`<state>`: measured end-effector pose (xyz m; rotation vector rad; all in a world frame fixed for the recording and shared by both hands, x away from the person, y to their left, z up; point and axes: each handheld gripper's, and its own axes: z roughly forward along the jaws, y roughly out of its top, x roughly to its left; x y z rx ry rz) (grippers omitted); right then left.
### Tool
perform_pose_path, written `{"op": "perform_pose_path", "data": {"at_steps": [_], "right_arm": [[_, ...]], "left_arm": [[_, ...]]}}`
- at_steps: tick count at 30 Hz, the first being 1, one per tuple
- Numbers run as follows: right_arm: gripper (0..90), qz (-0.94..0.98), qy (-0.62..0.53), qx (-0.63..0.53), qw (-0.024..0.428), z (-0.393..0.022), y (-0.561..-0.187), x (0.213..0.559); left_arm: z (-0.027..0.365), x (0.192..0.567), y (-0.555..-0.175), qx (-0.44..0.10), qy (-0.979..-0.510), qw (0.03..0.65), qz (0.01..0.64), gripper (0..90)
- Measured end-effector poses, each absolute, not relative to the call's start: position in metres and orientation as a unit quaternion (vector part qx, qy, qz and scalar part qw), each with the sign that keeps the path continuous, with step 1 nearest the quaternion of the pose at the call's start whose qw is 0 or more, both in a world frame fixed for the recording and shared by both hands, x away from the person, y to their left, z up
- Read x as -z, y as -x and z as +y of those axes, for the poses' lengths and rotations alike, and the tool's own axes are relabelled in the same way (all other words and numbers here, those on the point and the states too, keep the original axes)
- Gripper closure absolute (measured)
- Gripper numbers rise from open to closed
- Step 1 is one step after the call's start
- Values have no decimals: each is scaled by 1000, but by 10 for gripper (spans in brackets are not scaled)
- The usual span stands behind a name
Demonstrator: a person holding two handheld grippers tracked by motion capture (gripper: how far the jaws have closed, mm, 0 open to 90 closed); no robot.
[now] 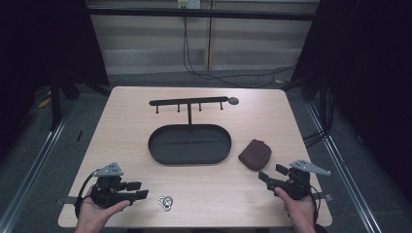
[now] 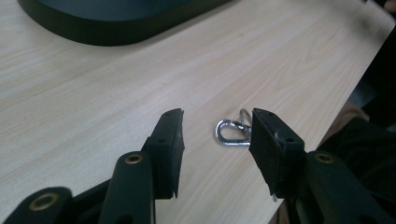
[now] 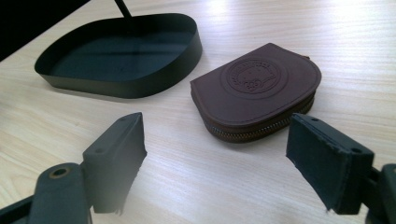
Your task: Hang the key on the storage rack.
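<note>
Two hand-held grippers hovered over the near edge of the wooden table [image 1: 126, 104]. The left gripper [image 2: 217, 135] stood partly open and empty, one jaw hiding part of the metal rings [image 2: 232, 132] just beyond. The right gripper [image 3: 215, 154] gaped wide, empty, facing the brown zip pouch [image 3: 257, 88] beside the black tray [image 3: 119, 86], whose stand was cut off.

The oval tray [image 1: 189, 144] sits mid-surface [image 1: 126, 121], with the peg rack [image 1: 188, 102] standing over its 12 o'clock rim and blocking passage there. At the tray's 4 o'clock lies the brown pouch [image 1: 255, 154], just beside the right hand-held gripper [image 1: 269, 175]. The metal rings [image 1: 165, 202], at 6 o'clock near the front edge, seem partly tucked behind the left hand-held gripper [image 2: 217, 135]. Both side strips are bare wood.
</note>
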<state>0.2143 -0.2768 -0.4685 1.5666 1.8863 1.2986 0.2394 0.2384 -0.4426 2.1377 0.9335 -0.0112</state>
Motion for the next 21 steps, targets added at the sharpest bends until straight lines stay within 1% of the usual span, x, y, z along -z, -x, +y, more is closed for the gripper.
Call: {"op": "perform_pose_path", "data": {"at_steps": [4,5,6,7,9,11,16,17,18,19,21], "right_arm": [[191,671,-555,-458,181,-276,-214,469],[191,672,-555,-456,180,-276,-214,469],[191,672,-555,-455,180,-276,-214,469],[191,672,-555,-455,180,-276,-214,469],[193,671,-557,-455,179,-277,-213,468],[195,672,-558,-454,177,-277,-214,469],[203,681,-553,-448,172,-275,-214,469],[203,681,-553,-449,172,-275,-214,469],[203,680,-553,-448,173,-275,-214,469],[203,680,-554,-449,171,-275,-214,469],[206,681,-553,-449,171,-276,-214,469]], "left_arm": [[229,439,-237,2,-861,373,346,590],[227,437,-237,-1,-865,367,342,589],[222,434,-236,-21,-870,355,342,566],[222,434,-236,-21,-870,355,342,554],[217,433,-236,-7,-875,348,337,554],[213,432,-237,-5,-885,330,329,557],[204,428,-242,19,-893,319,318,557],[202,427,-243,17,-894,313,319,563],[201,427,-244,13,-897,309,317,590],[196,425,-246,24,-902,300,311,642],[192,425,-246,23,-905,296,305,650]]}}
